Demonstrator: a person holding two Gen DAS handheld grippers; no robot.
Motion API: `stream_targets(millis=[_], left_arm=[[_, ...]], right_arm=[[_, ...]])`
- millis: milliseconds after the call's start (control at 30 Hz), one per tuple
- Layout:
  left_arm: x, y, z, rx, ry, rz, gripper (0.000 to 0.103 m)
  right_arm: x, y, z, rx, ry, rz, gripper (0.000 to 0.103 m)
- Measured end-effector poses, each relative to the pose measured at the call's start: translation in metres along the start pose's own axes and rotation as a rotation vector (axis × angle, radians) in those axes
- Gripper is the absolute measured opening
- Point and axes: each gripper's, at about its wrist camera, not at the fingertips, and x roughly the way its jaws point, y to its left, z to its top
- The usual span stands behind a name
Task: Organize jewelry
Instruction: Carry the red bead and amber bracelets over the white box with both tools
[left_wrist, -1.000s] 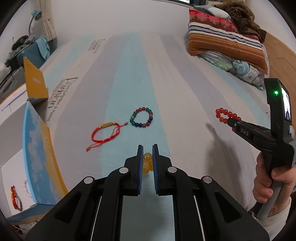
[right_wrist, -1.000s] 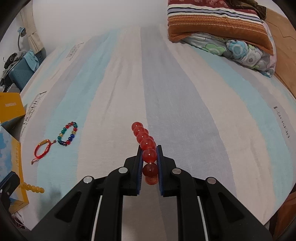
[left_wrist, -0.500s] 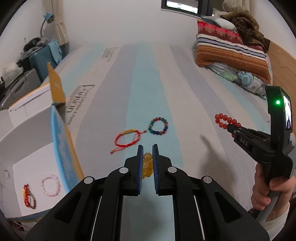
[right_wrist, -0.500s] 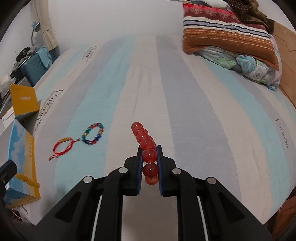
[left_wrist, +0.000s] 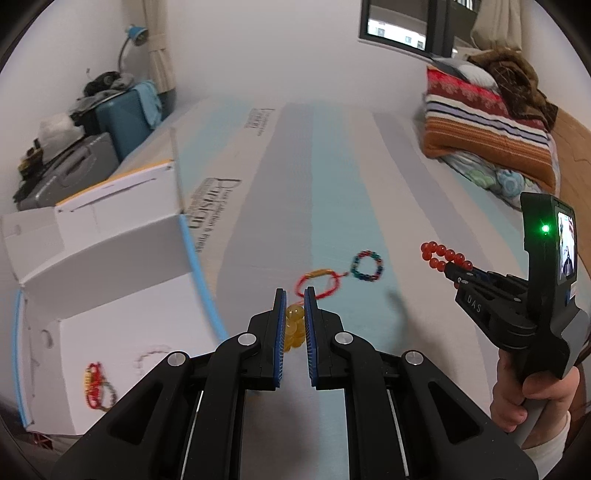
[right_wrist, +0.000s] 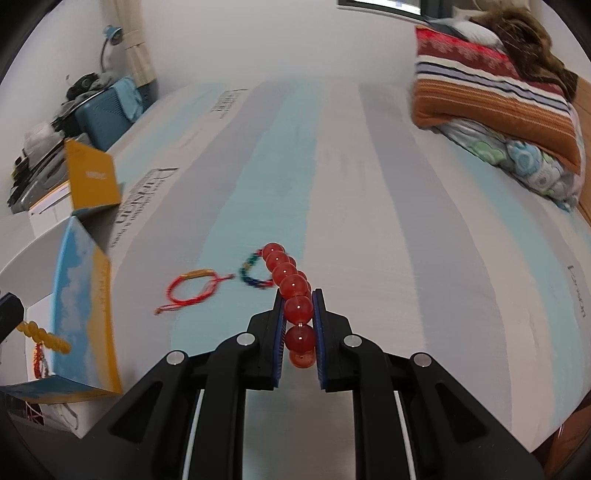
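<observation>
Glassy red beads (right_wrist: 299, 308) are pinched in the right gripper (right_wrist: 299, 325), two or three of them squeezed between the blue ribbed pads while the rest of the loop sticks out forward over the striped bedsheet (right_wrist: 369, 184). The left gripper (left_wrist: 294, 325) is clamped the same way on a yellow bead bracelet (left_wrist: 294, 321), smaller translucent amber-looking balls. Both are up off the bed, with the open box (left_wrist: 122, 325) on the left.

Handling guess: these look like hard, smooth, round beads on elastic, so light but slippery. Round beads can roll out of flat pads, so gripping across a bead's widest part like this seems sensible, and the dangling end will swing. Probably not fragile over a soft mattress, less sure about dropping onto cardboard.

Still lying on the sheet, mid-distance: a red cord bracelet (right_wrist: 192, 291) with a gold tube, soft, floppy, thin, so I'd grab it at the tube or scoop under the cord. Just right of it sits a multicolour bead bracelet (left_wrist: 366, 266), small beads, neat ring.

Inside the white cardboard box there's already a red-and-yellow piece (left_wrist: 96, 384) and a pale beaded one (left_wrist: 149, 356), blurry though. Folded striped blankets (right_wrist: 491, 92) are piled far right.
</observation>
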Motion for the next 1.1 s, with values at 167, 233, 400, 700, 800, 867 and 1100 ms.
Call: stream_targets(millis=[167, 233, 400, 700, 800, 867, 1100], left_arm=[[-0.018, 0.032, 0.0, -0.033, -0.019, 0.024, 0.009], [-0.023, 0.043, 0.0, -0.046, -0.026, 0.036, 0.009], [-0.034, 0.074, -0.004, -0.08, -0.033, 0.067, 0.009], [-0.041, 0.132, -0.025, -0.143, -0.016, 0.137, 0.009], [-0.042, 0.149, -0.033, -0.161, -0.008, 0.151, 0.009], [-0.042, 0.16, -0.037, -0.176, -0.003, 0.16, 0.009], [-0.036, 0.192, -0.048, -0.204, 0.017, 0.198, 0.009]], right_arm=[[-0.006, 0.034, 0.004, -0.029, -0.01, 0.03, 0.013], [-0.009, 0.05, 0.005, -0.044, -0.014, 0.041, 0.013], [-0.017, 0.089, 0.007, -0.09, -0.024, 0.071, 0.013], [-0.028, 0.165, -0.001, -0.186, -0.029, 0.135, 0.013], [-0.031, 0.189, -0.006, -0.214, -0.029, 0.167, 0.013], [-0.032, 0.205, -0.01, -0.233, -0.026, 0.184, 0.013], [-0.035, 0.25, -0.018, -0.28, -0.021, 0.239, 0.013]])
